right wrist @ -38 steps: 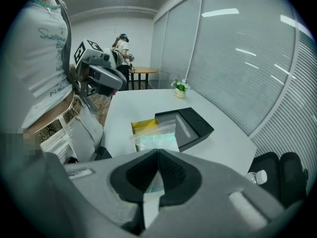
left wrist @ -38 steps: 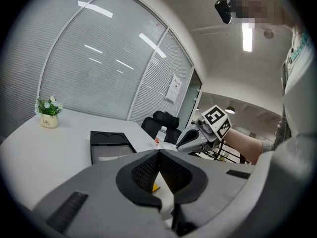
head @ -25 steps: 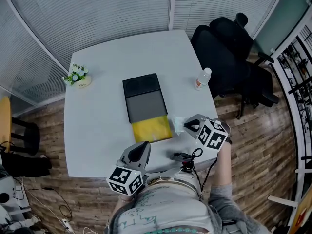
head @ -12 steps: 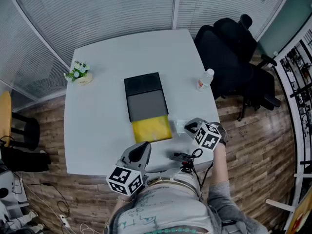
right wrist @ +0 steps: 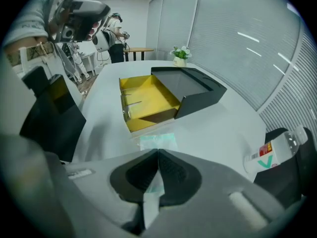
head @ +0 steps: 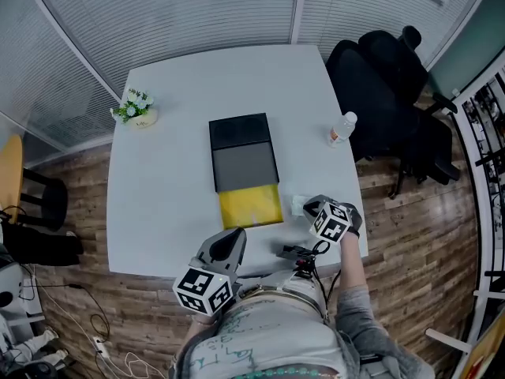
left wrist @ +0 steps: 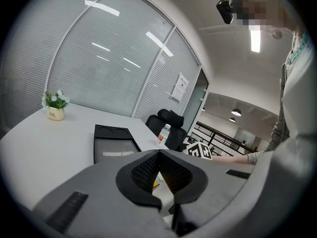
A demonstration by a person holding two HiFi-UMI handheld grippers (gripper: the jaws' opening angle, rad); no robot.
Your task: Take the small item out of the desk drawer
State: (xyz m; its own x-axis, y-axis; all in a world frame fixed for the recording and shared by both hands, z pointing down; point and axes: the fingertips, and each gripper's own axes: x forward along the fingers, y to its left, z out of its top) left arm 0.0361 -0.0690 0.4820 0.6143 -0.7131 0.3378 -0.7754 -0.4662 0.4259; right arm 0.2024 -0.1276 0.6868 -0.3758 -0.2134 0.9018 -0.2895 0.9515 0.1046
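**Pinching one packet beside the one open drawer**

Nearest to me, my left gripper (left wrist: pixel 159 152) sits at the table's (head: pixel 173 188) front edge. Its two jaws are together and nothing is between them.

To its right, my right gripper (right wrist: pixel 157 152) points steeply down. Its two jaws are clamped on one thin, clear packet (right wrist: pixel 157 142). The packet's free end sticks out ahead of my fingertips, outside the drawer and just beside its front right corner. I cannot tell whether it touches the tabletop.

Past that, the single yellow drawer (head: pixel 250 205) stands pulled out of one black desk box (head: pixel 242 150) at the table's middle.

Farther off I count one water bottle (head: pixel 342 129) near the right edge, one flower pot (head: pixel 136 109) at the far left corner, and one black office chair (head: pixel 379 77) beyond the bottle.
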